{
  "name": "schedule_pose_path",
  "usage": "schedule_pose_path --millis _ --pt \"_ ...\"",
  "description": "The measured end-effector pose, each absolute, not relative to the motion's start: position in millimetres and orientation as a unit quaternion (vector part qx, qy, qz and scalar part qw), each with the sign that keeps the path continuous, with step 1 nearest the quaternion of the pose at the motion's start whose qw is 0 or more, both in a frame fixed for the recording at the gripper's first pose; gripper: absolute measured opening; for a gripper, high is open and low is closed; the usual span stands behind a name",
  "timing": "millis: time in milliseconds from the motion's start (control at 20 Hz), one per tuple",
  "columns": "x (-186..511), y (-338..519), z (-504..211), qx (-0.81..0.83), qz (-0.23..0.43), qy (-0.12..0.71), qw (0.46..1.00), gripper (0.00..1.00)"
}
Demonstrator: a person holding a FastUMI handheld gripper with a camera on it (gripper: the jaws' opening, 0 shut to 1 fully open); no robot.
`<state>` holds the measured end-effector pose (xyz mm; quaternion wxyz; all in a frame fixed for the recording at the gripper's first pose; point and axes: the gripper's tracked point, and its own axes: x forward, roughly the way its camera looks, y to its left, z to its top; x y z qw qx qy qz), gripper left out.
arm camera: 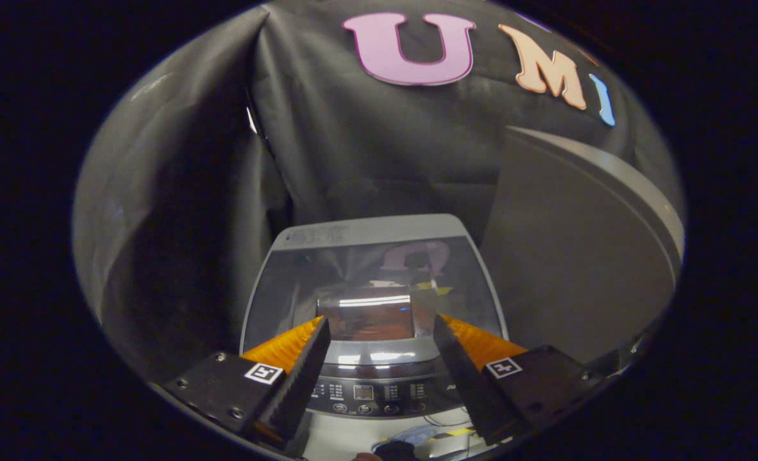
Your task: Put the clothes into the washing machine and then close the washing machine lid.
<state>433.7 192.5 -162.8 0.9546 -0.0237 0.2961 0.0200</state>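
We see the floor (353, 442) only as a pale strip below the washing machine (374, 301), which stands on it against the booth's black cloth wall. On that strip lie a dark cable (440, 421) and some blue-and-yellow item (427, 435), too blurred to identify.

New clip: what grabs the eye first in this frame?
The washing machine stands just ahead of the open gripper, its glossy lid down and mirroring the booth. The two orange-backed fingers spread wide with nothing between them, framing the control panel. A large grey panel rises beside the machine.
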Motion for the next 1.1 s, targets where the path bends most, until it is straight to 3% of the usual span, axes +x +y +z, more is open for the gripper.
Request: schedule_pose_path --millis 350,750,1100 --pt "396.8 188.7 -98.7 -0.019 0.037 0.25 0.967 0.99" --pt "340.7 172.4 38.2 -0.029 0.07 0.098 0.992 0.98" --pt "292.5 131.4 120.3 -0.029 0.053 -0.012 0.998 0.98"
